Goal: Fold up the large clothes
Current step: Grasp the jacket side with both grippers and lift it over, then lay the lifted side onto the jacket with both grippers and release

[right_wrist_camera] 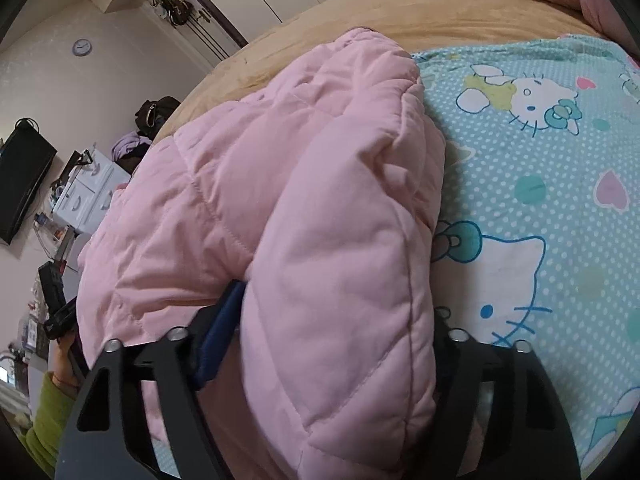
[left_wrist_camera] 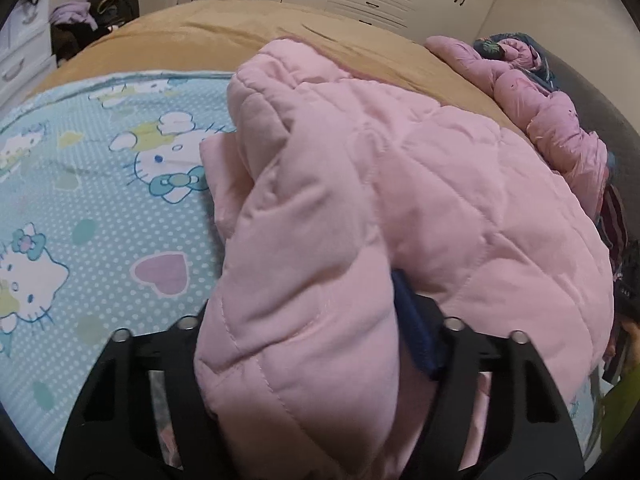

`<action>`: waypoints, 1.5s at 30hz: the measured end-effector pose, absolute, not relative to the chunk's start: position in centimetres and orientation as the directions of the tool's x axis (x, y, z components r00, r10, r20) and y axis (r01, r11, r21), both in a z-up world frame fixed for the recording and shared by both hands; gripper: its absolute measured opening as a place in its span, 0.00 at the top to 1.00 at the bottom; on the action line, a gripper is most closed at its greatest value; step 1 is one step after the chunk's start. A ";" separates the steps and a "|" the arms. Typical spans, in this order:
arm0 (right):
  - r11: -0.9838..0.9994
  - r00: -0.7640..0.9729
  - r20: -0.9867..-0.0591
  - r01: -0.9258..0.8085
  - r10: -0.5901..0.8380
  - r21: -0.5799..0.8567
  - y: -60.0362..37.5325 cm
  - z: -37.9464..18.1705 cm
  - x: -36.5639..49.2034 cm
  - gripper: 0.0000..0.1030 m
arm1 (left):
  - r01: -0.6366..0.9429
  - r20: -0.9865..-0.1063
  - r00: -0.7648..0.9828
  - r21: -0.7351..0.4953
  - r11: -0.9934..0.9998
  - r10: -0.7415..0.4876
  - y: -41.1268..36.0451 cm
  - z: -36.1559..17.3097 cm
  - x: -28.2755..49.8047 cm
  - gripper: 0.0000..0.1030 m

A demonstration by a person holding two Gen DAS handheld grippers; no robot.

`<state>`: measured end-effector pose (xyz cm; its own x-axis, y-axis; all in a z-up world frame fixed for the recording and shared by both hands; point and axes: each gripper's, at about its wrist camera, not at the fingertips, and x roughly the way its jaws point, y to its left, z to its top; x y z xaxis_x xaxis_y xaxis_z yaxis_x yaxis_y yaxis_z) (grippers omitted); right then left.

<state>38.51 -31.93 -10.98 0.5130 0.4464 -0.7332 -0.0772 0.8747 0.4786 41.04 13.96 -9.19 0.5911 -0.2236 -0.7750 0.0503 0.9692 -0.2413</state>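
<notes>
Two claws pinch pink quilted coat (left_wrist_camera: 400, 200); cartoon sheet (left_wrist_camera: 100, 200) beneath

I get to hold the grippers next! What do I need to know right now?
Left gripper: shut on a thick bunch of the pink quilted jacket.
Right gripper: shut on another puffy bunch of the same jacket.
Where: the jacket lies piled on the cartoon-cat sheet, over the tan blanket. More pink clothes wait at the bed's edge.
Done: both grips taken.
Left: the jacket is still lumpy, not neatly folded; probably fold it over and flatten it.
</notes>
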 end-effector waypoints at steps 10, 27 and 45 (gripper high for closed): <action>0.894 0.530 -0.735 -0.109 0.423 0.436 -31.3 -5.1 35.7 0.63 | 0.083 -0.759 0.609 -0.228 0.970 -0.230 13.3 -5.3 39.0 0.61; 0.895 0.496 -0.752 -0.142 0.434 0.423 -29.3 -0.5 27.9 0.65 | 0.073 -0.776 0.585 -0.238 0.969 -0.234 13.7 -3.1 30.9 0.62; 0.894 0.439 -0.788 -0.096 0.432 0.437 -30.2 -2.9 24.7 0.64 | 0.069 -0.780 0.590 -0.209 0.976 -0.209 14.1 -3.2 25.5 0.64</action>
